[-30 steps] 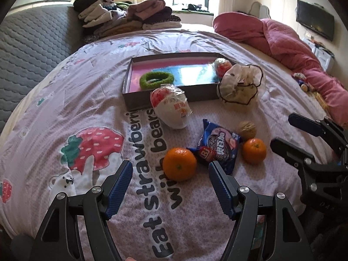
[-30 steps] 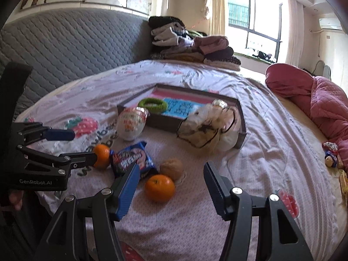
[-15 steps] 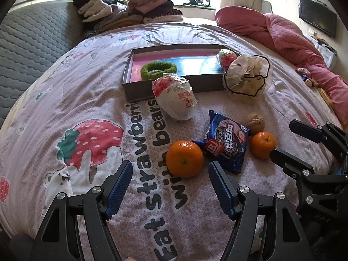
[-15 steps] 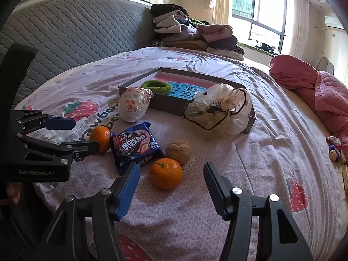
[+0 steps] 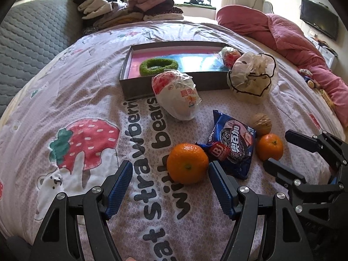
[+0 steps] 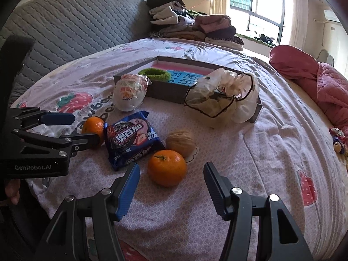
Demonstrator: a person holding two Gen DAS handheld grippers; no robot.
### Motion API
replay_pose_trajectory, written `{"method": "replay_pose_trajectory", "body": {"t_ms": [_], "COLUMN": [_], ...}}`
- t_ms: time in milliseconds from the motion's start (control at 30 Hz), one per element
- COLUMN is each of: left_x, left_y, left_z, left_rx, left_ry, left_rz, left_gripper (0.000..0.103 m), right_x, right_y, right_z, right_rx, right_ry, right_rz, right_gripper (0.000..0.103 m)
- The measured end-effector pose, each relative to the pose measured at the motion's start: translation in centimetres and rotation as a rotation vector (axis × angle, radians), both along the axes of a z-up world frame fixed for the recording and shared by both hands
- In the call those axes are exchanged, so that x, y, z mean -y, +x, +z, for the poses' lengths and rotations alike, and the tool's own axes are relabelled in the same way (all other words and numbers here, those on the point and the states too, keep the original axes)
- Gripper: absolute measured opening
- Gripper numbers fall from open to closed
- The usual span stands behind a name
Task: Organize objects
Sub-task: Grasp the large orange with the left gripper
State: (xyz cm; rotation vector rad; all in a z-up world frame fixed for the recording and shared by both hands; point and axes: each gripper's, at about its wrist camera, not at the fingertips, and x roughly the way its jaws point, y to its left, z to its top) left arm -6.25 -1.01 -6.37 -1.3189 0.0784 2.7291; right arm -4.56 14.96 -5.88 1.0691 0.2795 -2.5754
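On the bed, both grippers hang open over scattered snacks: the left gripper (image 5: 170,188) before one orange (image 5: 187,163), the right gripper (image 6: 171,187) before another orange (image 6: 167,168). Best to straddle each fruit squarely, then carry it to the box (image 5: 174,88).

Black tool (image 5: 170,187), blue ribbed pads (image 5: 119,189), silver screws

Gaping left tongs (image 5: 170,187) before orange (image 5: 187,163)
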Motion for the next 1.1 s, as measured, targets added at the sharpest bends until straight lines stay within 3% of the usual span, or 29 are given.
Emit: {"method": "replay_pose_trajectory", "body": {"t_ms": [167,367,500,567,867,1100], "left_x": [-0.5,-0.1,-0.5,-0.7,0.4,0.4], "left_y": [-0.2,-0.8,-0.8,-0.7,-0.8,-0.5], "left_z": [-0.2,-0.7,-0.8,-0.7,-0.5,-0.1], "left_rx": [-0.008,0.007,-0.001,-0.002,0.002,-0.018], "left_ry": [-0.009,0.048,0.05,0.046,0.094,0.08], "left_rz": [-0.001,0.002,-0.016,-0.022,-0.001,0.009], "left_gripper": [0.073,0.058,0.041,0.041,0.04,0.04], "right_x": [0.2,0.1,0.0,0.1,-0.7,-0.9], "right_y": [-0.3,-0.8,-0.8,-0.7,-0.8,-0.4], "right_z": [-0.3,-1.0,-0.9,-1.0,-0.5,0.7], "right_rx": [0.0,0.021,0.013,0.014,0.019,-0.034], "right_ry": [-0.005,-0.012,-0.02,-0.025,-0.07,-0.083], "right_rz": [-0.006,-0.012,-0.005,0.008,-0.005,0.0], "right_gripper": [0.06,0.052,0.044,0.039,0.039,0.039]}}
